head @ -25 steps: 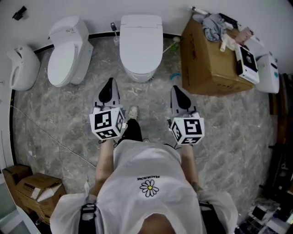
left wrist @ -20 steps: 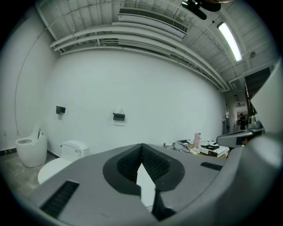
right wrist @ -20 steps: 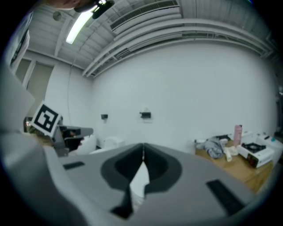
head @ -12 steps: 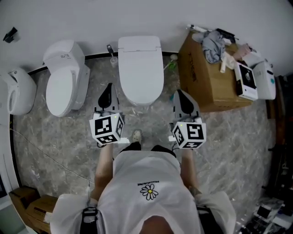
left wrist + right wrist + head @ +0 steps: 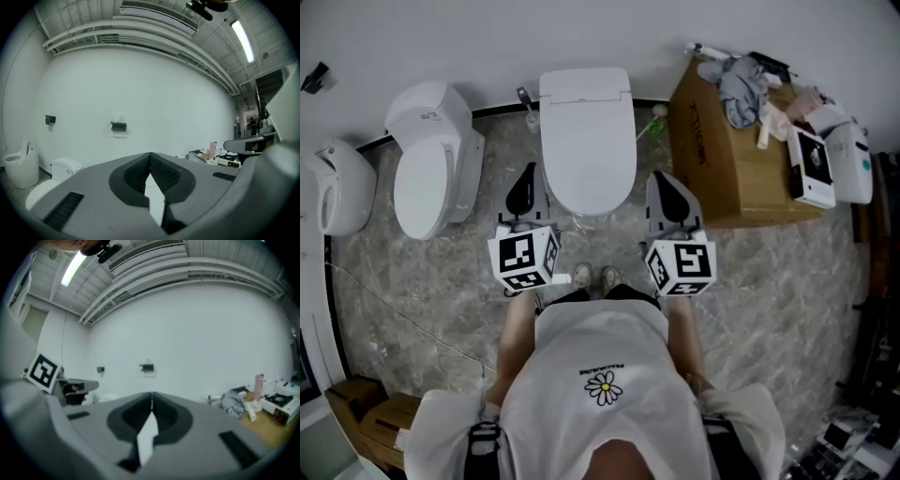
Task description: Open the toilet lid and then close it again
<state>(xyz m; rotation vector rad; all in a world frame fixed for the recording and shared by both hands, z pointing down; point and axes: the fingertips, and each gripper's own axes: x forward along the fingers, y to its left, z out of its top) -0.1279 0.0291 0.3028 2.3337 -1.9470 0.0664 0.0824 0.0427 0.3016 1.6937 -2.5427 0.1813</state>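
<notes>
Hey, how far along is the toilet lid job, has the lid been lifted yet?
Nothing looks done yet: the toilet lid lies flat and closed. In hand: the left gripper and right gripper are held either side of the toilet's front end, both shut and empty, neither on the lid. Left to do: lift the lid, then lower it again.

**Head view:** looked steeply down from above the person onto the toilet (image 5: 586,141), left gripper (image 5: 523,178) and right gripper (image 5: 664,186).
**Gripper views:** each sat close behind its own jaws and looked nearly level toward the white wall (image 5: 140,93).
All three views shared the clutter atop the cardboard box (image 5: 722,159).
</notes>
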